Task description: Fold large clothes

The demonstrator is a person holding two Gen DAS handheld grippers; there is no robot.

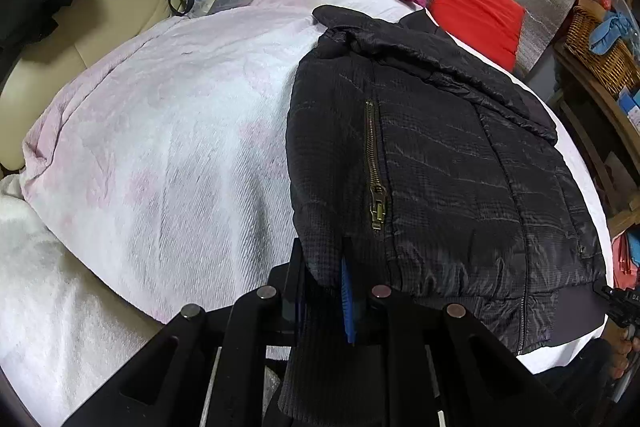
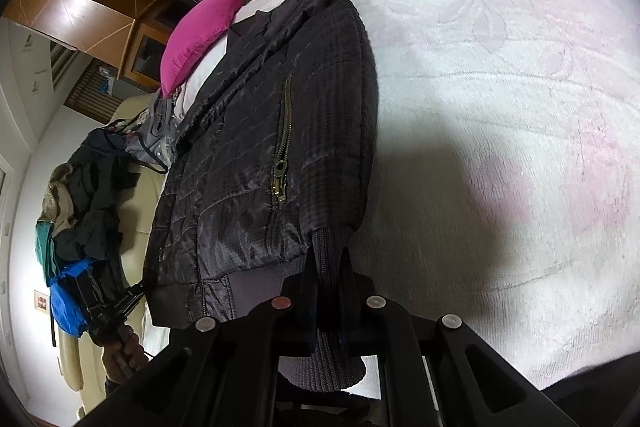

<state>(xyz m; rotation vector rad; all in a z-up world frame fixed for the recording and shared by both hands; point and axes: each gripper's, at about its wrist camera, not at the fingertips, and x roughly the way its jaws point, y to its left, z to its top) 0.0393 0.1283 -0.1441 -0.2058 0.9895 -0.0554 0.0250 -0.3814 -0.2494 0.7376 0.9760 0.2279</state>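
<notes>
Both tools grip the black jacket (image 1: 440, 167) on the bed (image 1: 180, 127).
We hold its ribbed hem: left tool (image 1: 324, 287) and right tool (image 2: 328, 291) each pinch a near corner, the jacket stretching away toward the pillow edge.

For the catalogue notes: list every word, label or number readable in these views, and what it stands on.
"DA": white letters, cut off at the frame edge, on the other tool at the right edge of the left wrist view.
Small picture on the wall: too small to read.
Jacket, its zipper pull, blanket: no text visible.
</notes>
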